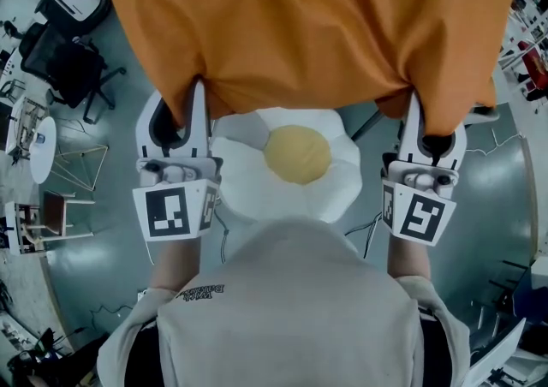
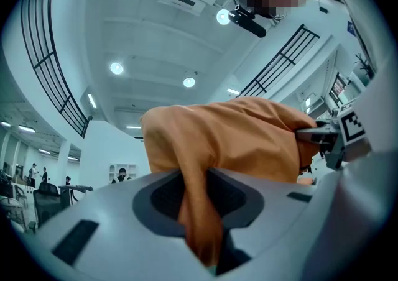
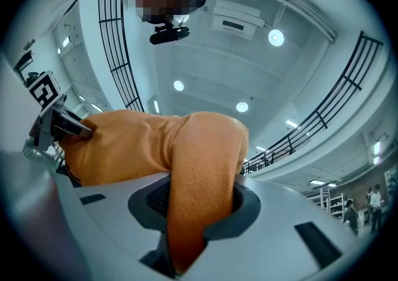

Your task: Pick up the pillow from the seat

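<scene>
An orange pillow (image 1: 308, 26) hangs lifted in front of me and fills the top of the head view. My left gripper (image 1: 181, 124) is shut on its near left corner, and my right gripper (image 1: 428, 133) is shut on its near right corner. In the left gripper view the orange cloth (image 2: 236, 140) runs down between the jaws of the left gripper (image 2: 202, 236). The right gripper view shows the same cloth (image 3: 155, 143) pinched in the right gripper (image 3: 186, 236). Below the pillow sits a white egg-shaped seat (image 1: 248, 180) with a yellow centre (image 1: 296, 154).
Black office chairs (image 1: 73, 60) stand at the upper left, with a small round white table (image 1: 43, 150) and a wooden stool (image 1: 51, 214) below them. Cables trail over the grey floor beside the seat. The person's grey shirt (image 1: 291, 308) fills the bottom of the head view.
</scene>
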